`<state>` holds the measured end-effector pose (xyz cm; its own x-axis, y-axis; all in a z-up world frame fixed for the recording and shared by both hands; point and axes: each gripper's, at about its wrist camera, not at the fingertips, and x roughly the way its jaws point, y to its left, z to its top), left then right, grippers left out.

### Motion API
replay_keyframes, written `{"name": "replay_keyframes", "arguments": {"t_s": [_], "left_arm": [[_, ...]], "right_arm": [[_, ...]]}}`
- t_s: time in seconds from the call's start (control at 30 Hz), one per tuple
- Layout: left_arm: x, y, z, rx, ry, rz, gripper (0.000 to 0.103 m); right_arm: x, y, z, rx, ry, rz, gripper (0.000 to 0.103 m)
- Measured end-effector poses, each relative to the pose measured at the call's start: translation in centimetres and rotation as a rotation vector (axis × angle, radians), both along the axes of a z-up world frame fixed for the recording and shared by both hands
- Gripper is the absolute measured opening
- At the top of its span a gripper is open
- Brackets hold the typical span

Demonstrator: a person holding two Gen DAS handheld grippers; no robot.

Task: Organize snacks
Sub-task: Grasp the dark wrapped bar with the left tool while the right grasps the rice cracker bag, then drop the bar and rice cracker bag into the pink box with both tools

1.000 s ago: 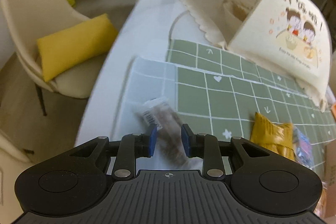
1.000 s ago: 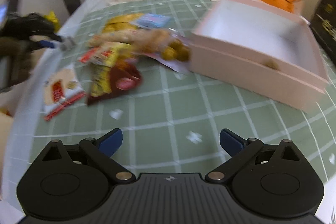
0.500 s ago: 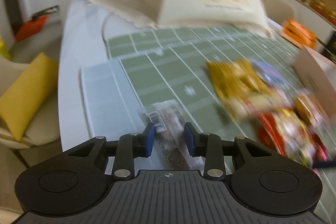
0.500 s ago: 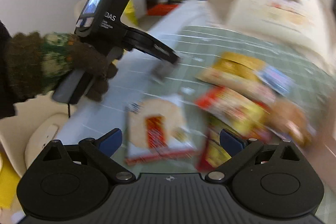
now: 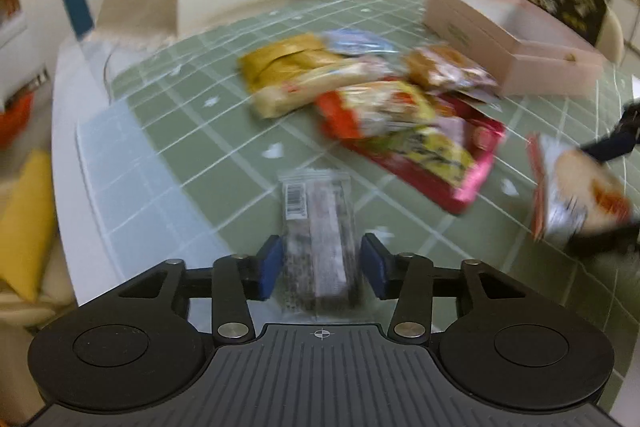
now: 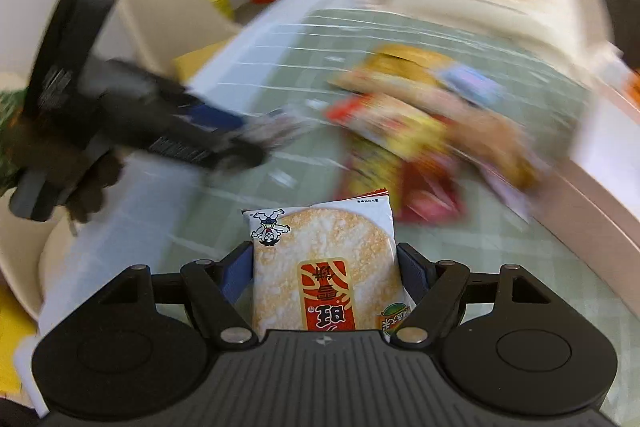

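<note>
Snacks were the matter in both views. In the left wrist view, the left gripper (image 5: 322, 269) had just been opening, and a clear dark packet (image 5: 318, 239) lay between its blue fingers (image 5: 269, 267) with a gap on each side, so released, not clamped. The packet's long axis ran toward 12 o'clock, along the gripper's own line. The snack pile (image 5: 400, 115) lay at 1 o'clock on the green tabletop (image 5: 192, 131), the pink box (image 5: 516, 55) beyond it at 2 o'clock, open room between. The tabletop edge ran close at 9 o'clock.

In the right wrist view, the right gripper (image 6: 322, 273) had just been closing on the rice cracker pack (image 6: 324, 267), fingers at both its sides, seemingly grasping it, long axis toward 12 o'clock. The box wall (image 6: 600, 211) lay at 3 o'clock, nearer this hand, I judged. The left gripper (image 6: 168, 131) crossed at 10 o'clock, blurred.
</note>
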<state>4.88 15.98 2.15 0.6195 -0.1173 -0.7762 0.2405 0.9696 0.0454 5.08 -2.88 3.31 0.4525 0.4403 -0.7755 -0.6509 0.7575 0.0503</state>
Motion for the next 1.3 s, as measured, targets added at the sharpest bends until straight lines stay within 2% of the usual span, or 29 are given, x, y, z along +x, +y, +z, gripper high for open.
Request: {"name": "replay_keyframes", "arguments": {"t_s": [0.07, 0.2, 0.23, 0.37, 0.4, 0.47, 0.57, 0.63, 0.67, 0.7, 0.73, 0.83, 0.87, 0.97, 1.07, 1.1, 1.13, 1.2, 1.23, 1.27, 1.3], "left_arm": [[-0.5, -1.3, 0.1, -0.047, 0.027, 0.024, 0.044], [-3.0, -4.9, 0.7, 0.003, 0.025, 0.015, 0.041], [-4.1, -5.6, 1.1, -0.005, 0.012, 0.01, 0.041], [-7.0, -8.2, 3.7, -0.074, -0.054, 0.001, 0.041], [-7.1, -8.9, 4.7, -0.113, -0.071, -0.007, 0.041], [-5.9, -10.6, 6.5, -0.179, -0.102, -0.04, 0.041], [-2.3, -14.0, 9.3, -0.232, -0.182, -0.112, 0.041], [1.8, -15.8, 10.9, -0.324, -0.234, -0.139, 0.042], [4.7, -16.3, 11.3, -0.393, -0.221, -0.14, 0.045], [6.9, -16.7, 11.2, -0.441, -0.202, -0.122, 0.048], [9.1, -16.7, 11.1, -0.484, -0.192, -0.078, 0.045], [11.6, -15.5, 11.0, -0.521, -0.195, -0.003, 0.042], [11.9, -14.9, 10.8, -0.512, -0.2, -0.005, 0.042], [13.3, -13.5, 9.4, -0.403, -0.191, -0.003, 0.042], [15.9, -14.1, 7.4, -0.303, -0.108, -0.052, 0.042], [16.9, -14.8, 6.5, -0.248, -0.088, -0.086, 0.043], [17.9, -15.7, 5.5, -0.171, -0.068, -0.12, 0.042], [18.5, -16.5, 3.7, -0.081, -0.044, -0.163, 0.039], [18.6, -16.6, 2.7, -0.057, -0.024, -0.193, 0.039], [18.6, -16.3, 1.9, -0.054, -0.002, -0.218, 0.032], [18.2, -15.4, 1.6, -0.107, 0.002, -0.23, 0.03]], "right_arm": [[-0.5, -2.7, 0.1, -0.005, 0.005, -0.072, 0.076], [-1.6, -7.4, 0.7, -0.01, -0.025, -0.163, 0.076], [-2.3, -8.8, 1.2, -0.007, -0.038, -0.18, 0.076], [-3.5, -12.5, 2.6, 0.004, -0.103, -0.245, 0.076], [-3.8, -13.4, 2.9, 0.007, -0.122, -0.265, 0.076], [-4.1, -14.8, 3.2, 0.014, -0.135, -0.299, 0.076], [-3.7, -16.6, 3.3, 0.033, -0.122, -0.35, 0.076], [-3.5, -17.4, 3.4, 0.035, -0.118, -0.375, 0.076], [-3.6, -17.7, 3.6, 0.042, -0.121, -0.379, 0.076], [-3.5, -18.0, 3.7, 0.052, -0.119, -0.381, 0.076], [-3.2, -18.1, 3.9, 0.063, -0.112, -0.385, 0.076], [-1.9, -18.3, 4.5, 0.064, -0.116, -0.41, 0.076], [-1.5, -18.4, 4.9, 0.06, -0.129, -0.419, 0.076], [1.1, -18.8, 7.0, 0.083, -0.172, -0.431, 0.076], [6.1, -18.7, 8.6, 0.144, -0.18, -0.46, 0.078], [8.5, -18.3, 8.9, 0.144, -0.171, -0.485, 0.082], [10.3, -18.0, 8.8, 0.131, -0.155, -0.5, 0.082], [12.6, -17.0, 8.4, 0.087, -0.13, -0.515, 0.082], [12.8, -16.6, 8.0, 0.075, -0.12, -0.522, 0.082], [12.4, -16.3, 7.7, 0.083, -0.111, -0.512, 0.082], [11.6, -16.0, 7.1, 0.106, -0.093, -0.484, 0.082]]}}
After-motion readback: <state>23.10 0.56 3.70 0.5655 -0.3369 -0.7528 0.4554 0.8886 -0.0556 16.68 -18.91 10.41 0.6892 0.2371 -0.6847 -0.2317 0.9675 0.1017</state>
